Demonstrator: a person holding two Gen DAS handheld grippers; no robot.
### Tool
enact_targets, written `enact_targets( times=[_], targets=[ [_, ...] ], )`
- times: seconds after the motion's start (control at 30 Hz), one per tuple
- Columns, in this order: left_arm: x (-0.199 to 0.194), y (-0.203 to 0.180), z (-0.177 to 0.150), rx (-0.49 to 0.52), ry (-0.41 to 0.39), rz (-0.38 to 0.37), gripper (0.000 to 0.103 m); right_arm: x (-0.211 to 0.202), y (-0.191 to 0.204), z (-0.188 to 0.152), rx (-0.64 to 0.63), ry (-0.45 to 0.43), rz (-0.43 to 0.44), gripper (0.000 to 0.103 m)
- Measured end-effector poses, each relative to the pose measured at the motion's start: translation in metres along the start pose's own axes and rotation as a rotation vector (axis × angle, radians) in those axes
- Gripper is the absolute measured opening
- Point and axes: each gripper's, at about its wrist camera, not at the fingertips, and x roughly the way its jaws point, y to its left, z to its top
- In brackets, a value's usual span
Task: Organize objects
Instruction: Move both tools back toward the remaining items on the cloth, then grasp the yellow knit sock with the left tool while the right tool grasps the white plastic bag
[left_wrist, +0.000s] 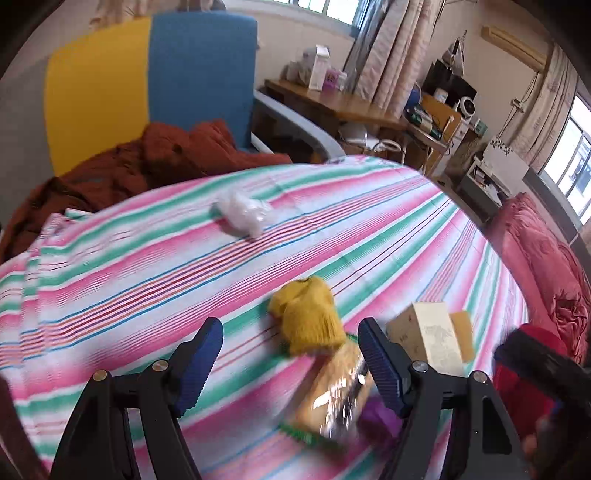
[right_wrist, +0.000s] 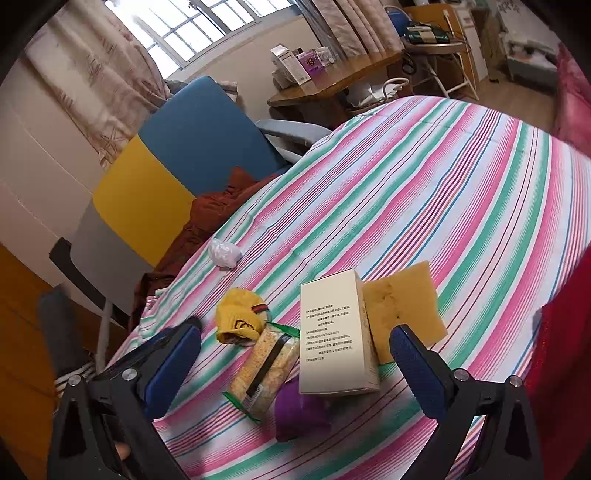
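A small heap lies on the striped bedsheet (right_wrist: 424, 192): a yellow knit sock (right_wrist: 238, 319), a clear snack packet (right_wrist: 267, 369), a purple object (right_wrist: 301, 411), a cream box (right_wrist: 338, 336) and a yellow sponge (right_wrist: 404, 299). My right gripper (right_wrist: 295, 349) hangs open above the packet and box. In the left wrist view the sock (left_wrist: 308, 319), packet (left_wrist: 334, 395), purple object (left_wrist: 378, 417), box (left_wrist: 430, 338) and sponge (left_wrist: 463, 334) show, blurred. My left gripper (left_wrist: 290, 343) is open over the sock and packet. A crumpled white plastic bag (left_wrist: 243, 214) lies apart, farther up the bed.
A rust-brown blanket (left_wrist: 122, 173) is bunched against the yellow and blue headboard (left_wrist: 147, 85). A red quilt (left_wrist: 543, 258) lines the bed's right side. A wooden desk (left_wrist: 332, 103) with boxes stands beyond the bed. My other gripper's dark body (left_wrist: 546, 376) shows at lower right.
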Motion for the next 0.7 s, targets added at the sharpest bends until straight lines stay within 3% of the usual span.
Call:
enact_targets(
  times=[0.17, 0.27, 0.3, 0.5, 0.7],
  targets=[
    [0.046, -0.002, 0.008, -0.014, 0.046, -0.013, 0.073, 0.004, -0.001, 0.0, 0.005, 0.02, 0.008, 0.103],
    [0.067, 0.002, 0.006, -0.027, 0.089, -0.028, 0.05, 0.007, -0.001, 0.0, -0.001, 0.028, -0.002, 0.103],
    [0.068, 0.003, 0.004, -0.03, 0.085, -0.037, 0.048, 0.008, -0.001, 0.0, -0.001, 0.032, -0.004, 0.103],
    [0.034, 0.016, -0.018, -0.031, 0.028, 0.013, 0.038, 0.008, 0.002, 0.0, -0.02, 0.033, -0.012, 0.103],
    [-0.019, 0.05, -0.064, -0.046, -0.034, 0.184, 0.038, 0.009, 0.013, -0.003, -0.075, 0.04, -0.007, 0.103]
  ],
)
